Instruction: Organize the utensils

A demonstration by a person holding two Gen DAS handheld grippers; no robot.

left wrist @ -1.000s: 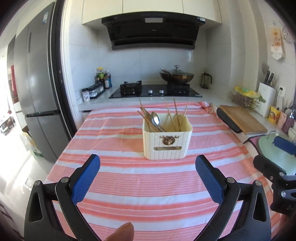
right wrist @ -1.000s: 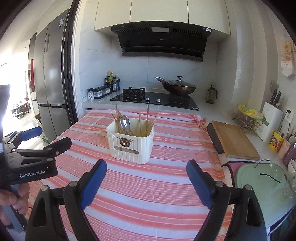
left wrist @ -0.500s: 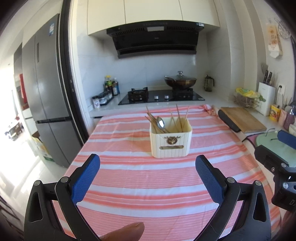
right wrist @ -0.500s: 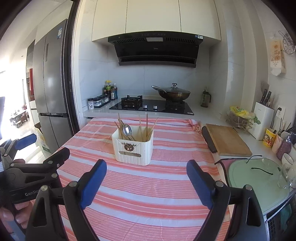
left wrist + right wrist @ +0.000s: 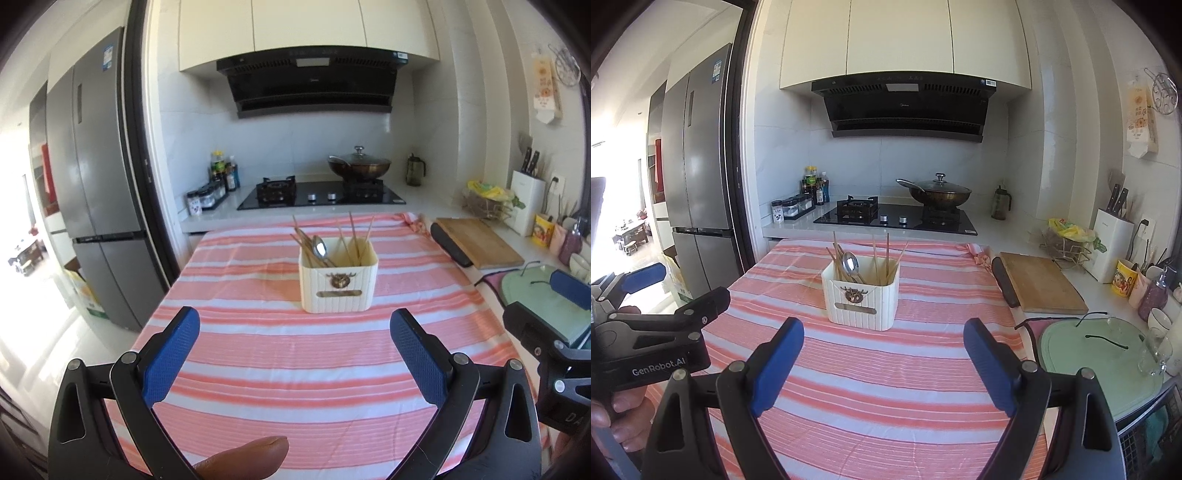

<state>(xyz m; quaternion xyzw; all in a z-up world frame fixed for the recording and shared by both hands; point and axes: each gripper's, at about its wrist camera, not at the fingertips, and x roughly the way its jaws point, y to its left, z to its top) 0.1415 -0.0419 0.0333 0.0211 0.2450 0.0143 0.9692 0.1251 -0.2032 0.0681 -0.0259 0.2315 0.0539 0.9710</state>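
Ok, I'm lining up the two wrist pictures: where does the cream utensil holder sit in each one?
Left wrist: the cream utensil holder stands right of centre on the striped cloth, beyond the open left gripper.
Right wrist: the holder stands left of centre, beyond the open right gripper.
Shared landmark: the lidded wok on the stove behind it.

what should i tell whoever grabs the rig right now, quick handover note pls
Left gripper: open, nothing between its pads, above the striped tablecloth.
Right gripper: open, also holding nothing, short of the holder.
Utensil holder: upright mid-table, with a metal spoon and wooden chopsticks standing in it.
Done: every utensil in view on the table sits in the holder; none lies loose on the cloth.
Left: nothing obvious; check the near table edge, hidden behind the grippers.
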